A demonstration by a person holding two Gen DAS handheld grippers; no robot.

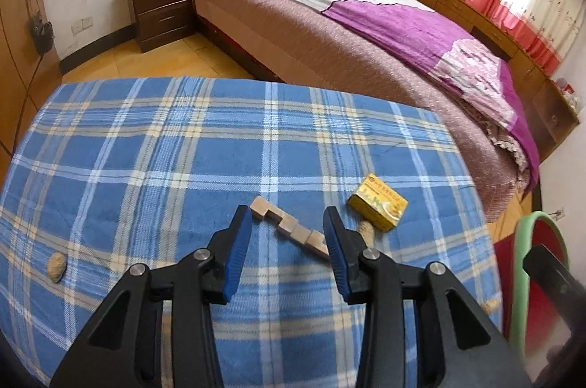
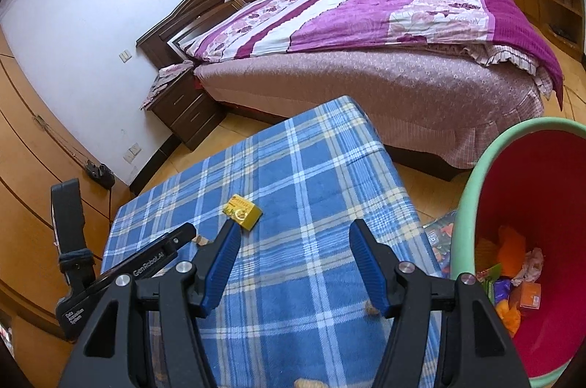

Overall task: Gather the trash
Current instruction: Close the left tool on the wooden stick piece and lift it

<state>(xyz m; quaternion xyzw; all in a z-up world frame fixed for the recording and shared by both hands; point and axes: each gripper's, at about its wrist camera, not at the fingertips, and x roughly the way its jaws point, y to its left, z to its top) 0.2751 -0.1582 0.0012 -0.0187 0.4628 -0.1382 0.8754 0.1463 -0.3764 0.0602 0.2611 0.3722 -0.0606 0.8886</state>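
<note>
Your left gripper [image 1: 289, 226]: jaws apart, empty, above the blue plaid cloth [image 1: 183, 150]. Between its fingers lies a stepped wooden block piece [image 1: 289, 223]; a yellow box [image 1: 377, 206] sits just to its right, touching a peanut shell [image 1: 366, 230]. Another shell [image 1: 56, 266] lies far left. Your right gripper [image 2: 295, 241]: jaws apart, empty. Bin [image 2: 472, 190], red inside with a green rim, stands beside the table, trash within.

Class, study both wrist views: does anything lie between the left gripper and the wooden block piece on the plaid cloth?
Nothing visible does. The left gripper hangs open directly over the wooden block piece, with only bare plaid cloth around it. The yellow box lies off to the side, clear of the path.
</note>
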